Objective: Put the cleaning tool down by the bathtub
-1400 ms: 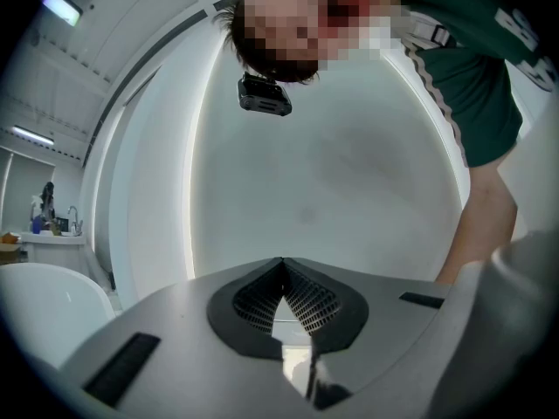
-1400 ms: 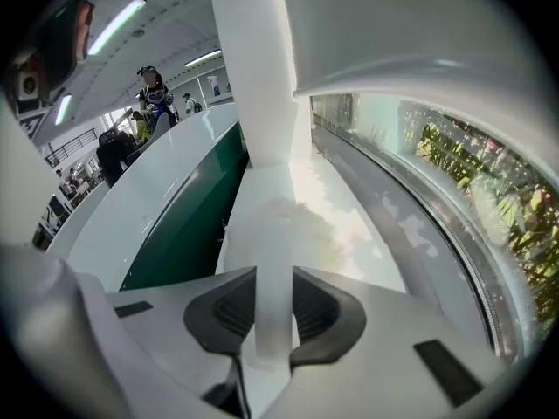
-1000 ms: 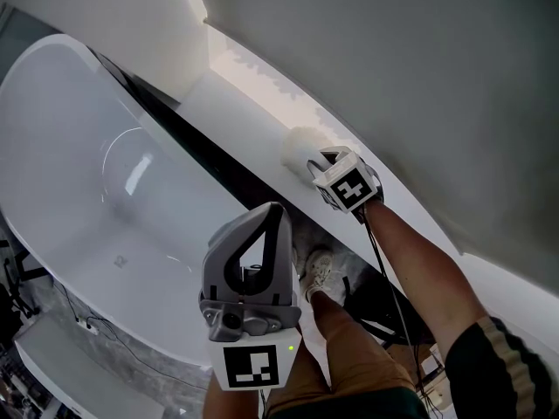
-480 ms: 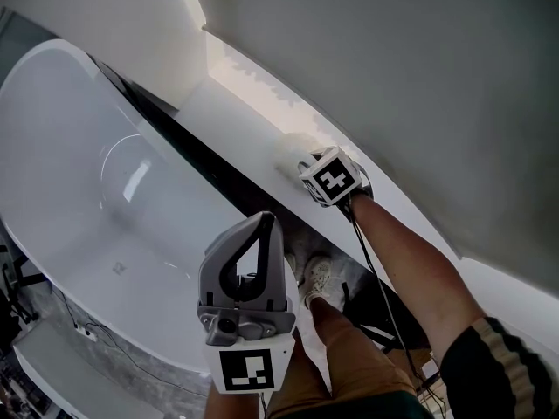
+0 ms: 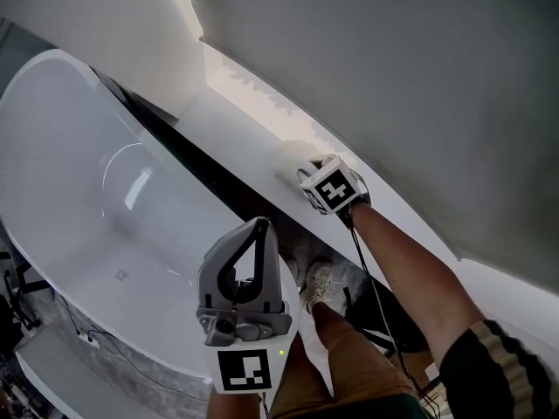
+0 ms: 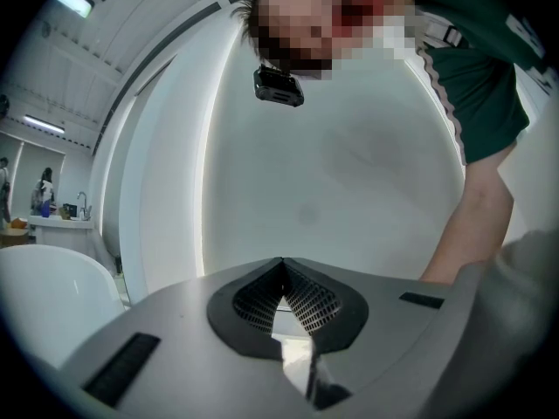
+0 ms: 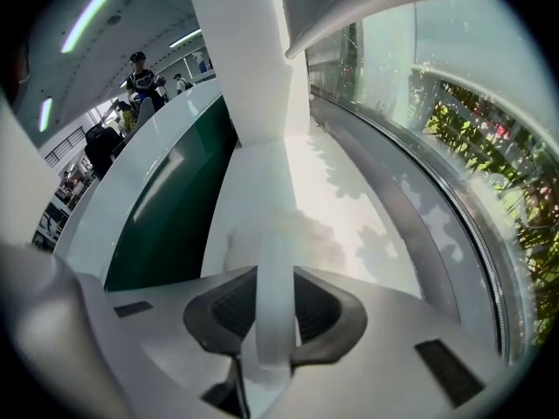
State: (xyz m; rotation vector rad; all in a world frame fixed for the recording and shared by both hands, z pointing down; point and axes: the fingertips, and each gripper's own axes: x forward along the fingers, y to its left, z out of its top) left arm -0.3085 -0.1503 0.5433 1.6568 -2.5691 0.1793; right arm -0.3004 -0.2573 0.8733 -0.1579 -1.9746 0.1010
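Observation:
My right gripper [image 5: 307, 173] reaches over the white ledge [image 5: 236, 103] beside the bathtub [image 5: 79, 164]. It is shut on the flat white handle [image 7: 274, 308] of the cleaning tool. The tool's pale fluffy head [image 5: 293, 157] is low on the ledge, just ahead of the jaws; whether it touches I cannot tell. In the right gripper view the tool head [image 7: 271, 238] shows blurred against the ledge [image 7: 349, 208]. My left gripper [image 5: 247, 264] is held near my body, pointing up, shut with nothing in it; its jaw tips meet in the left gripper view [image 6: 281, 267].
A dark gap [image 5: 201, 168] runs between the tub and the ledge. A curved grey wall [image 5: 393, 68] rises behind the ledge. The person's shoe [image 5: 321, 282] and black cables [image 5: 376, 312] are on the floor below. A curved window [image 7: 454, 129] borders the ledge.
My right gripper and the tool have shifted slightly left along the ledge. The left gripper has sunk a little in the view and stays shut.

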